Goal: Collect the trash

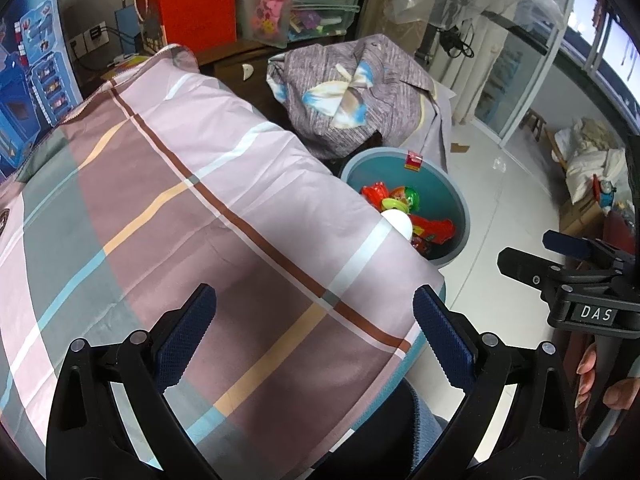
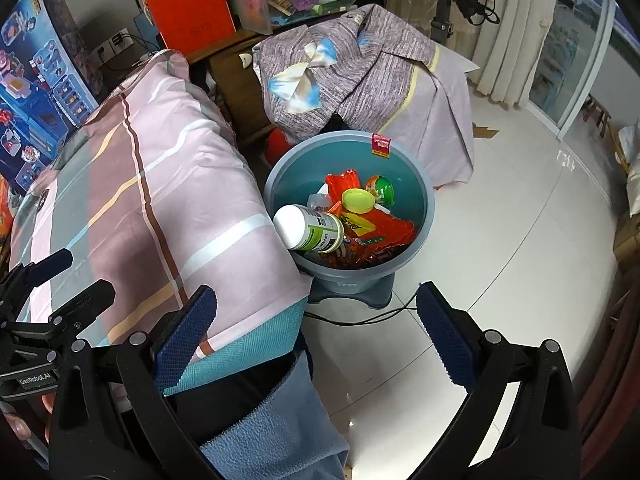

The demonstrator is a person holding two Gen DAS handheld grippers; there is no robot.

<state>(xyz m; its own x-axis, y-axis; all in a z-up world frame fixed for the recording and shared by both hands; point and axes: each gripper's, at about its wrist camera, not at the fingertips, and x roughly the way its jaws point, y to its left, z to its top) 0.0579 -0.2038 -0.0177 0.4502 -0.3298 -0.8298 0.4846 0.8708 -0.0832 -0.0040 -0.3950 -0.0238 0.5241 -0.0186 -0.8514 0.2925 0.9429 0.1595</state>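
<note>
At the left, a bed under a plaid pink, brown and teal sheet (image 1: pixel 200 184) fills most of the left wrist view, and no loose litter shows on it. The left gripper (image 1: pixel 314 340) hangs over the sheet with its jaws spread wide and nothing between them. The right gripper (image 2: pixel 316 338) sits over the bed's corner and the white tiled floor (image 2: pixel 500 280), its jaws likewise wide apart and empty. Just beside the bed's edge stands the teal trash bin (image 2: pixel 400 160), which rests on a darker base. It holds a white bottle with a green label (image 2: pixel 310 228) leaning at the near rim, red-orange snack wrappers (image 2: pixel 384 228), a yellow-green round lid (image 2: pixel 358 201) and a green and orange toy-like ball (image 2: pixel 380 189); a small red tag (image 2: pixel 380 145) hangs on the far rim. The collected trash lies in the bin, so this looks like a pause between drops or close to the end. The next move calls for spotting any remaining litter, which cannot be seen here.
</note>
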